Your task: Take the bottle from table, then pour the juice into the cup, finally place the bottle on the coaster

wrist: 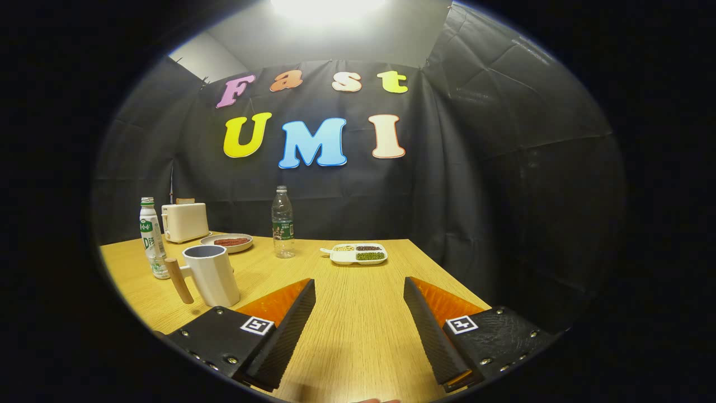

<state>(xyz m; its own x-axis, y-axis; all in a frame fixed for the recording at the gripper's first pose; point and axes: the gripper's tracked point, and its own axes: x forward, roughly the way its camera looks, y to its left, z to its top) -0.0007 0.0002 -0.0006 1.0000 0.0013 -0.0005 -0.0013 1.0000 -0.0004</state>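
1. Bottle — white, green label and cap, upright, capped; beyond the left finger, far off to its left, just behind the cup.
2. Cup — pale faceted mug, wooden handle angled leftward, upright, mouth open; just ahead of the left finger, beside it.
3. Gripper — fingers spread wide over bare tabletop, gripping nothing.

The white bottle beside the cup carries green print, and the clear bottle has a green label; both are too small to read. The gripper, its fingers spread apart over bare table, wears one square black-and-white marker on each side.
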